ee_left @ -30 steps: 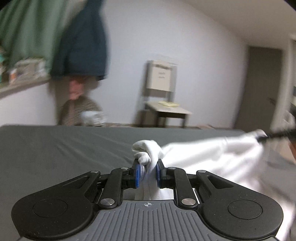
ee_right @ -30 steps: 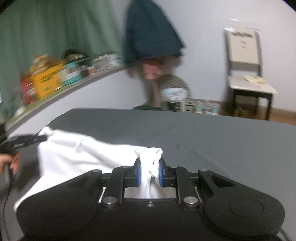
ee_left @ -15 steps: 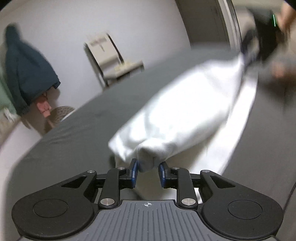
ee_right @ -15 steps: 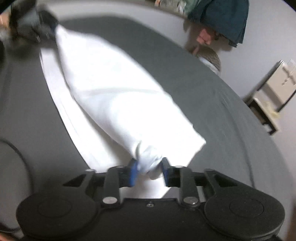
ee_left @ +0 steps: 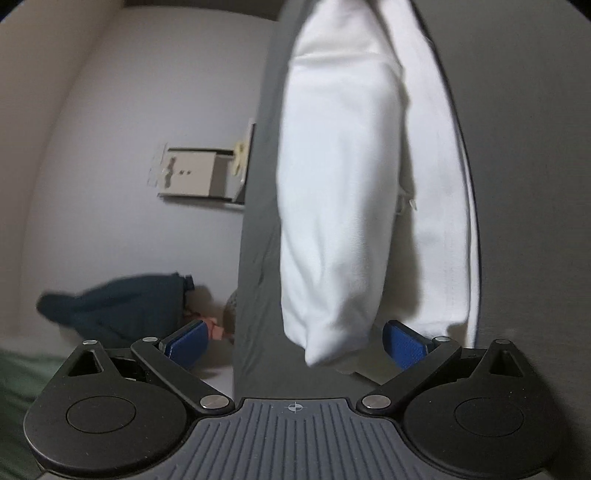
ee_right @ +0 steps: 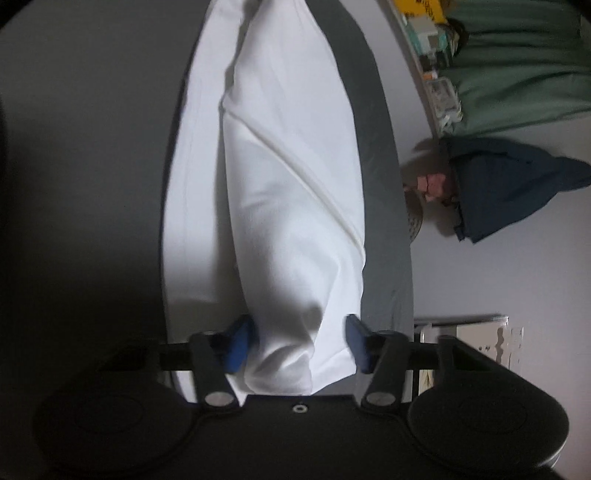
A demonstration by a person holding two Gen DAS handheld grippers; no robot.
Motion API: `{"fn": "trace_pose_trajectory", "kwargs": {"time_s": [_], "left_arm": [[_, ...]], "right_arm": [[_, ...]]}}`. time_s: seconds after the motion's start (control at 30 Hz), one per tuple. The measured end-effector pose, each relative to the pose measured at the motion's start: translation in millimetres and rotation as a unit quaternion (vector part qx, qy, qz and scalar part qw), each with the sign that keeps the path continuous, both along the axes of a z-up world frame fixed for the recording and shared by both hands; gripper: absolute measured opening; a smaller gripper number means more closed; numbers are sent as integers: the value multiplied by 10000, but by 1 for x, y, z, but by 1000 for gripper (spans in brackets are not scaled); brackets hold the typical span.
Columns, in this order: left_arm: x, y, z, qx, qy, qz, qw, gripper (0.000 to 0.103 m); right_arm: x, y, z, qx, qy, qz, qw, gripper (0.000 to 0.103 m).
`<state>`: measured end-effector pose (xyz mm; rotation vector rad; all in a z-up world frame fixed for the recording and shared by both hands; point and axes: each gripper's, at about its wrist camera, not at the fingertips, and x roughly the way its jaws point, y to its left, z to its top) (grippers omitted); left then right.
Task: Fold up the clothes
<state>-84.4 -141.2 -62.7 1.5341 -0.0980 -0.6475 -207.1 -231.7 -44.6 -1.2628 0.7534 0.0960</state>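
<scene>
A white garment (ee_left: 340, 184) lies lengthwise on the grey bed surface (ee_left: 517, 184), with one layer folded over a wider layer beneath. My left gripper (ee_left: 295, 343) is open wide, and the near end of the fold sits loose between its blue pads (ee_left: 404, 345). In the right wrist view the same white garment (ee_right: 288, 184) runs away from me across the grey surface (ee_right: 92, 147). My right gripper (ee_right: 297, 343) is open too; the cloth's other end bulges between its pads (ee_right: 238, 345) without being pinched. Both views are rolled sideways.
A pale chair (ee_left: 192, 177) stands by the wall beyond the bed edge. A dark blue jacket (ee_right: 509, 184) hangs on the wall, near a green curtain (ee_right: 517, 66) and a shelf of boxes (ee_right: 424, 22).
Both grippers held the garment's corners a second ago. They swung over, laid the cloth down in a fold on the bed, and have since opened and let go.
</scene>
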Motion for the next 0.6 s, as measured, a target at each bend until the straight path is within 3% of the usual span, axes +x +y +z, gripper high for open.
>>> {"fn": "trace_pose_trajectory", "kwargs": {"time_s": [0.03, 0.07, 0.1, 0.17, 0.2, 0.3, 0.37, 0.43, 0.47, 0.6], "left_arm": [[1, -2, 0, 44, -25, -71, 10000, 101], [1, -4, 0, 88, -50, -142, 9998, 90], [3, -6, 4, 10, 140, -215, 9997, 79], [8, -8, 9, -97, 447, -206, 9987, 24], [13, -9, 13, -140, 633, -143, 9978, 16], [16, 2, 32, -609, 794, -82, 9949, 14], [13, 12, 55, -1050, 503, -109, 9931, 14], [2, 26, 64, -1125, 495, -354, 9918, 14], [-3, 29, 57, -921, 722, -387, 9924, 14], [-18, 40, 22, -135, 1563, -356, 9870, 14]], "right_arm": [[3, 1, 0, 11, 58, 10, 10000, 30], [5, 0, 0, 9, 118, 38, 9999, 21], [6, -1, 1, 7, 179, 65, 9998, 20], [9, -4, 4, 17, 278, 113, 9995, 12], [11, -7, 11, 52, 278, 114, 9995, 12], [17, -17, 45, 38, -86, 64, 9999, 10], [19, -24, 74, 21, -588, 7, 9983, 10], [13, -27, 85, 7, -782, -16, 9969, 10], [7, -26, 82, 4, -664, -14, 9978, 10], [-14, -16, 27, -84, 648, 118, 9978, 10]]}}
